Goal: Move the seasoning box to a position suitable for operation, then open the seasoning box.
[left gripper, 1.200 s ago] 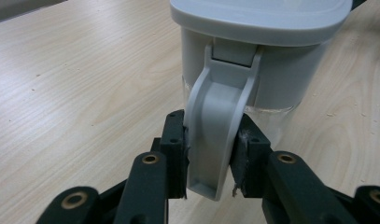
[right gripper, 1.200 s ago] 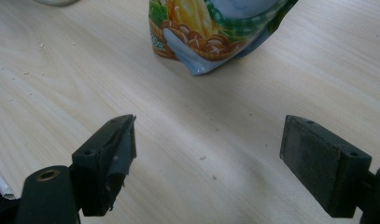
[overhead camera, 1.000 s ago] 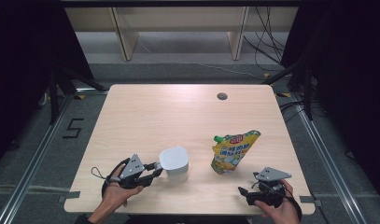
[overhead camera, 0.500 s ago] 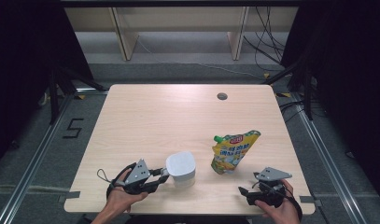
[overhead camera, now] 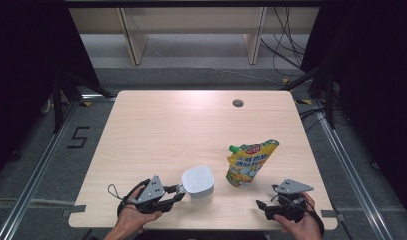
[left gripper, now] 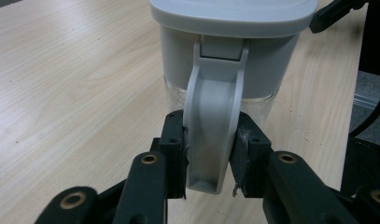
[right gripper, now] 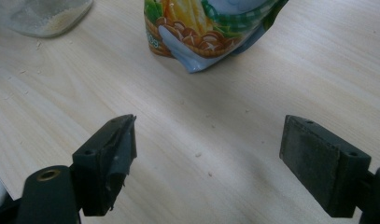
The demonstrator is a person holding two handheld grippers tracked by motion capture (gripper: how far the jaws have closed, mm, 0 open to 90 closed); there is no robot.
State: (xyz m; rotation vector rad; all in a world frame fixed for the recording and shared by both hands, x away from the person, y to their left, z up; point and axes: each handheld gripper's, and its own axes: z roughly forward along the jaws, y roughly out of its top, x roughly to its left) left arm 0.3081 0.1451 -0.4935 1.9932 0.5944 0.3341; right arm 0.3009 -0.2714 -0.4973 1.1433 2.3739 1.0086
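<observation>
A white lidded container (overhead camera: 198, 183) with a clear lower body stands near the table's front edge. My left gripper (overhead camera: 177, 192) is shut on its curved white handle (left gripper: 212, 126), both pads pressed against the handle's sides. A yellow spouted food pouch (overhead camera: 250, 161) with a green cap stands to the container's right; its printed bottom (right gripper: 202, 32) shows in the right gripper view. My right gripper (overhead camera: 264, 206) rests at the front right, jaws wide apart, with bare table between them (right gripper: 207, 144). The pouch lies a short way ahead of it.
The light wooden table (overhead camera: 181, 125) has a round cable hole (overhead camera: 237, 103) at the back right. Small crumbs dot the wood near the right gripper. Dark floor and metal rails surround the table; shelving stands behind.
The left gripper has slid the white container to the right, closer to the pouch. The right gripper has stayed in place.
</observation>
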